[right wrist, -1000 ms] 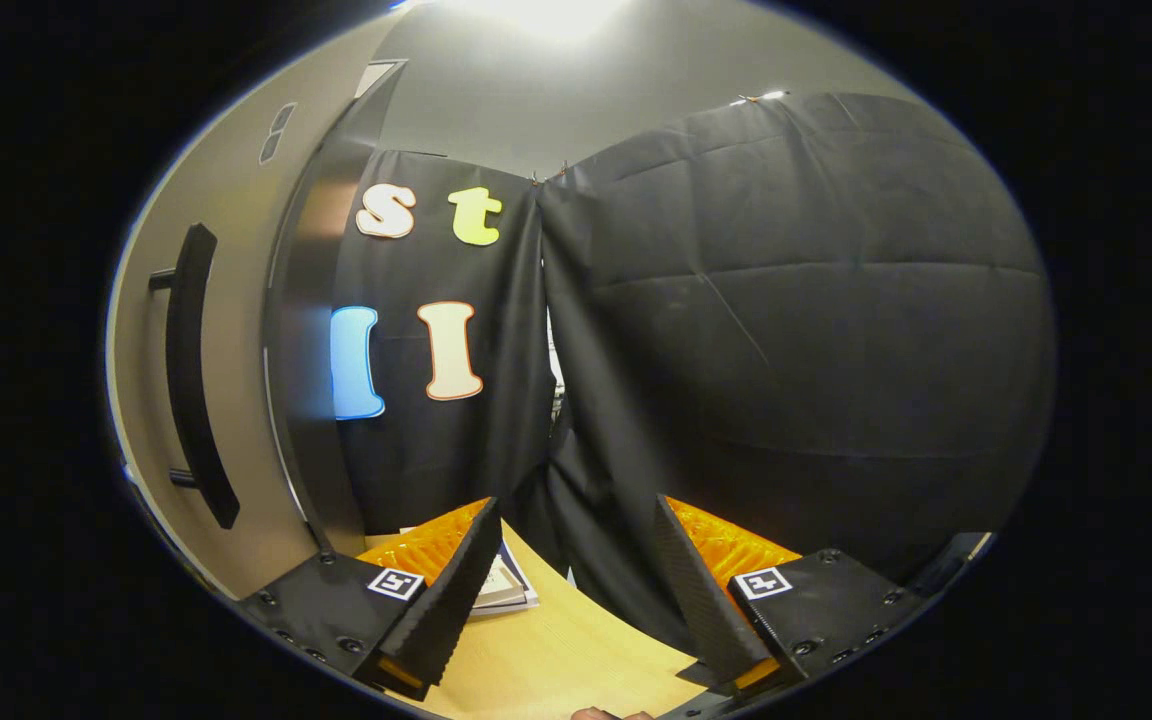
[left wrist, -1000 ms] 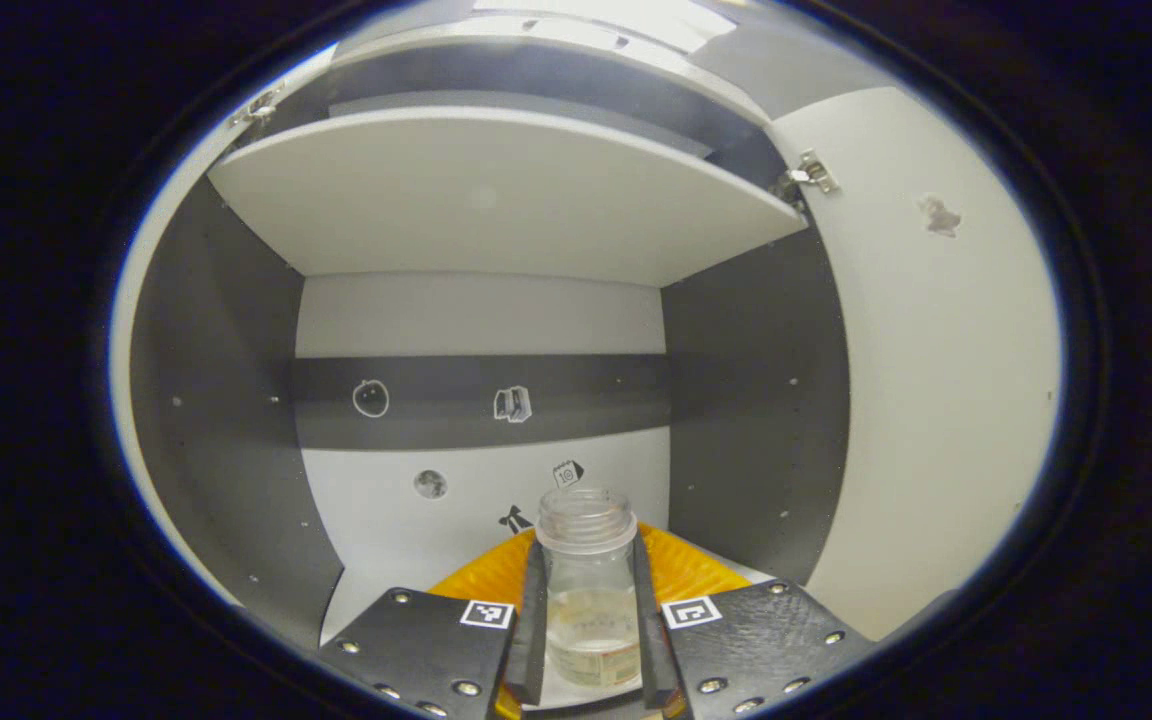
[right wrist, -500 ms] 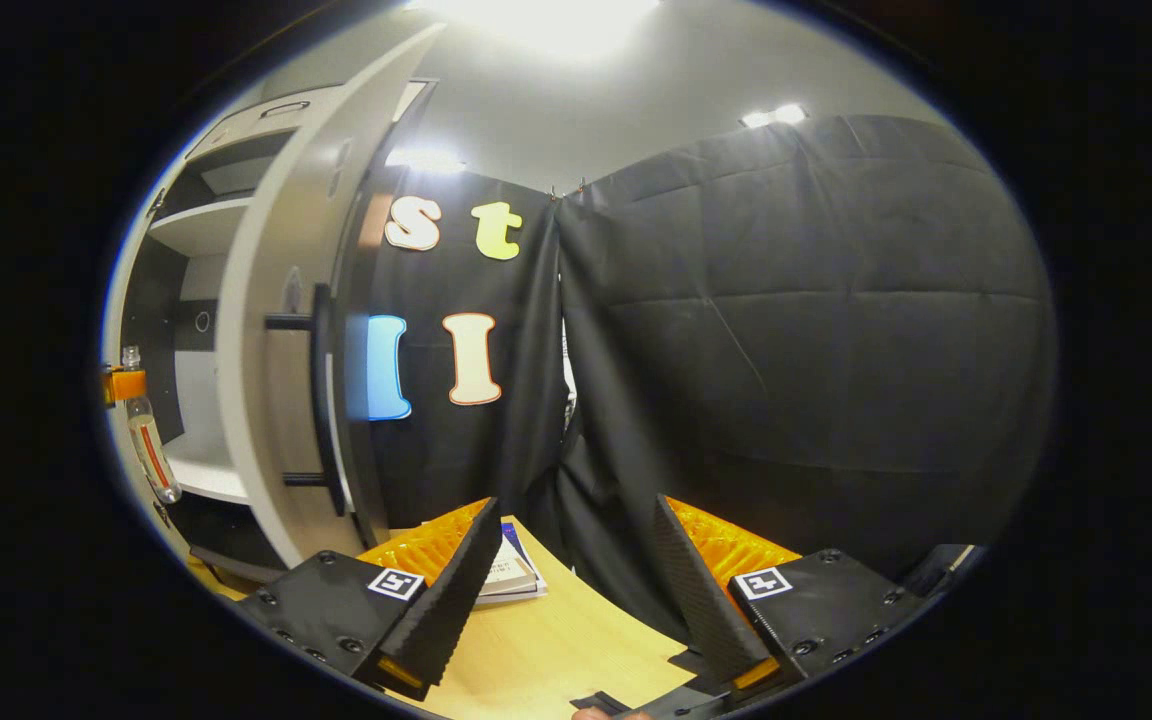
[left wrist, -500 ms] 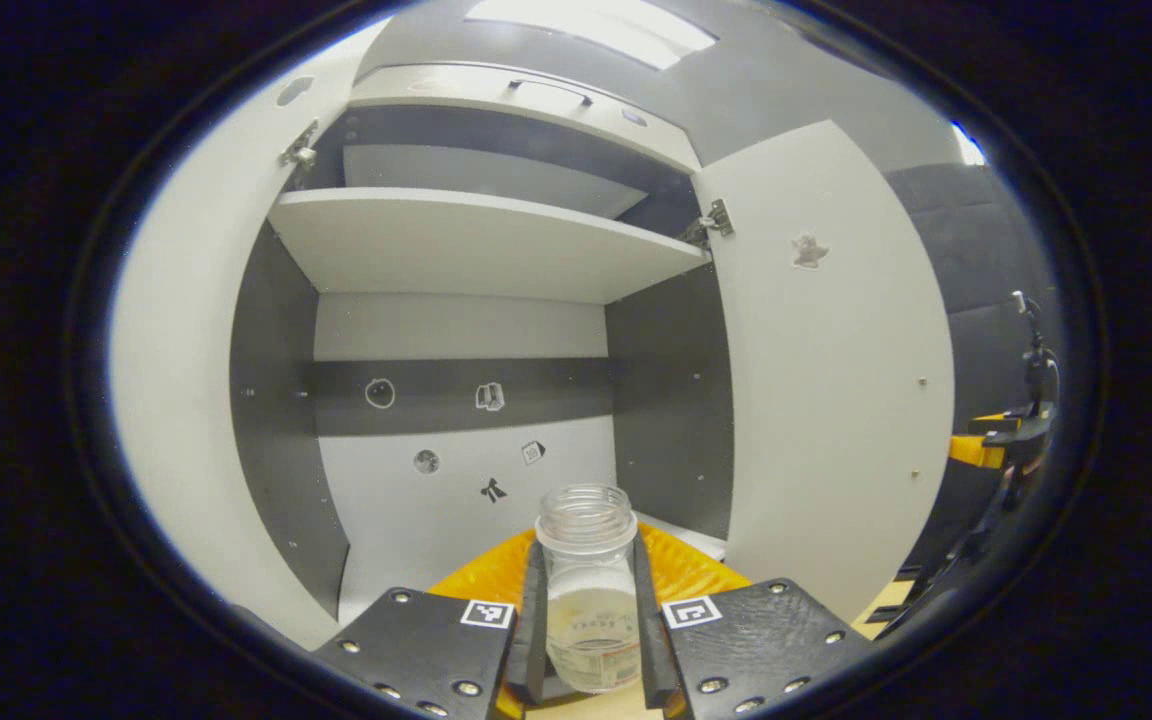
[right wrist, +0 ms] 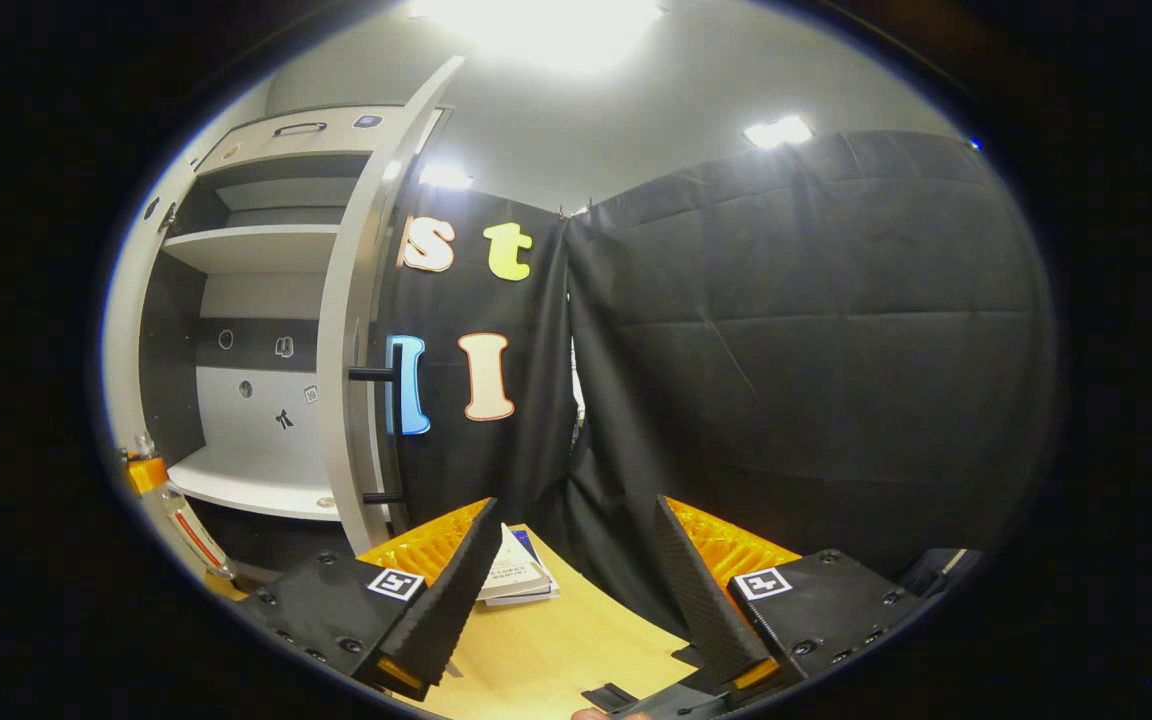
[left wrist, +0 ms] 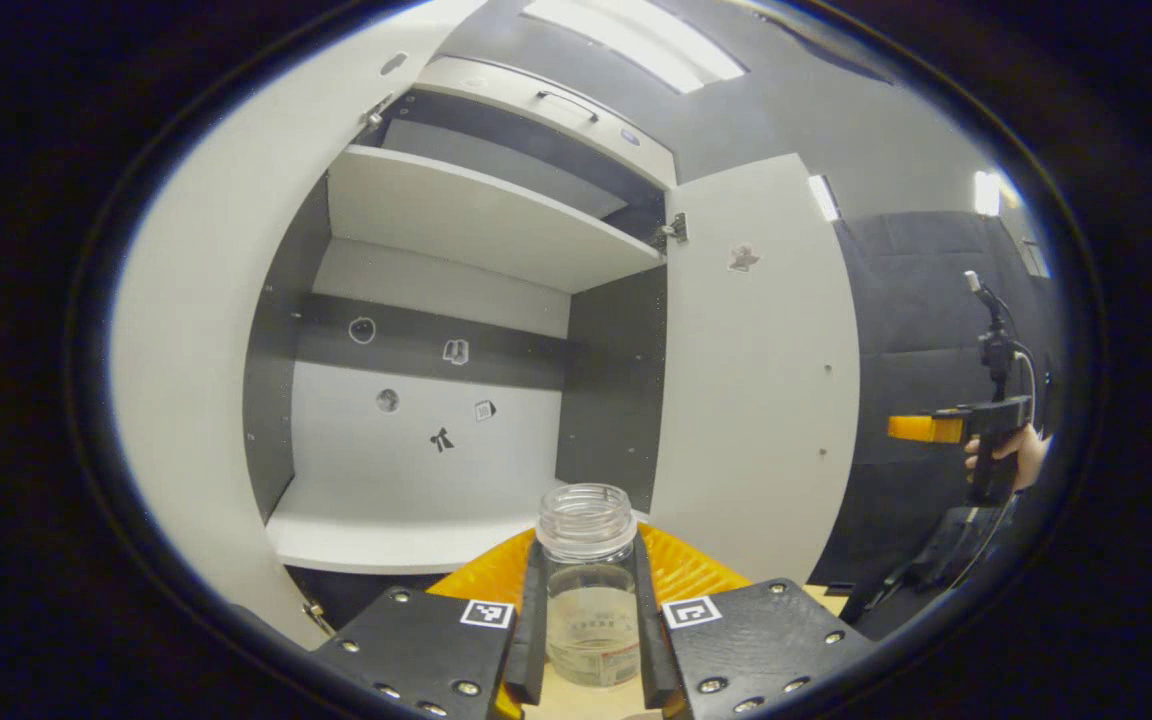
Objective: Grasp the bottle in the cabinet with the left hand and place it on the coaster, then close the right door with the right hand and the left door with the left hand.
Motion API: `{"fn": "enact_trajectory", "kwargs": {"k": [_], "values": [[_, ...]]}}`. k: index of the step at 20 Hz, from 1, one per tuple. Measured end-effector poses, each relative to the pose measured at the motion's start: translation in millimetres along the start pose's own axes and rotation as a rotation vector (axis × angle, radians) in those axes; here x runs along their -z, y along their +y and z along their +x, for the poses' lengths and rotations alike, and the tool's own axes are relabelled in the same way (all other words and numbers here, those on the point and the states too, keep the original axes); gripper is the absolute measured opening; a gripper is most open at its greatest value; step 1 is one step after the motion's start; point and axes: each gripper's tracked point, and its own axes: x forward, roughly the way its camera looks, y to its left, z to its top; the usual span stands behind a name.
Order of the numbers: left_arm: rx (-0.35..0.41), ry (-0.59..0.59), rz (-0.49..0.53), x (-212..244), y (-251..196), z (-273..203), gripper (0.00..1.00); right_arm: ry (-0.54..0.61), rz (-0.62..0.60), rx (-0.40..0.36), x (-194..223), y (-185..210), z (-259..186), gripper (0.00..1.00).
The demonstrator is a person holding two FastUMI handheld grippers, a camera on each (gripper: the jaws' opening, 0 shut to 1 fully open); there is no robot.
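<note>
Your left claw point(left wrist: 586, 640) grips one bottle point(left wrist: 588, 590) outside the cabinet point(left wrist: 496, 250), whose two doors stand open. Your right claw point(right wrist: 571, 590) gapes over the worktop point(right wrist: 556, 650), near perhaps two books point(right wrist: 519, 578).

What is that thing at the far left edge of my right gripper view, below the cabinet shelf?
Observer: A clear bottle, pinched between both fingers of the left gripper.
Operator: Does it have a cap on?
Observer: No. The left gripper view shows its threaded mouth open and uncapped.
Operator: Can you see the gripper my camera rides on?
Observer: Yes. The right gripper is held in a hand, out past the open right door.
</note>
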Motion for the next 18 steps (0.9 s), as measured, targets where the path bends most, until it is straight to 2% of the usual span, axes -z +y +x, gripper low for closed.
{"fn": "enact_trajectory", "kwargs": {"k": [4,6,7,8,9,10,11,15,16,17,18], "values": [[-0.017,0.023,-0.010,42.9,-19.5,-8.8,0.39,0.016,0.086,-0.048,0.7,-5.1,18.2,0.94],[-0.054,0.044,-0.008,66.6,-23.2,-7.8,0.39,0.016,0.104,-0.068,2.6,-13.0,29.7,0.96],[-0.078,0.059,-0.008,79.8,-25.1,-7.5,0.39,0.021,0.102,-0.072,5.2,-18.6,36.1,0.96],[-0.111,0.073,-0.008,93.6,-25.8,-8.4,0.35,0.024,0.098,-0.078,6.3,-23.2,41.6,0.96],[-0.146,0.084,-0.009,105.9,-26.0,-9.2,0.39,0.024,0.092,-0.090,6.8,-24.5,47.5,0.97],[-0.186,0.098,-0.009,118.8,-26.1,-10.5,0.35,0.029,0.085,-0.100,8.5,-26.2,53.9,0.94],[-0.231,0.116,-0.007,133.4,-24.9,-12.1,0.39,0.040,0.080,-0.112,13.2,-28.2,58.9,0.96],[-0.361,0.184,-0.034,192.1,-28.4,-21.3,0.45,0.064,0.078,-0.162,23.1,-29.8,76.0,0.96],[-0.385,0.203,-0.035,204.2,-29.6,-23.1,0.39,0.073,0.072,-0.175,26.2,-28.4,80.9,0.97],[-0.409,0.220,-0.032,215.9,-29.9,-24.9,0.39,0.085,0.067,-0.187,30.5,-27.8,85.1,0.97],[-0.431,0.237,-0.026,227.8,-29.5,-24.1,0.47,0.097,0.063,-0.195,35.8,-29.7,86.6,0.97]]}}
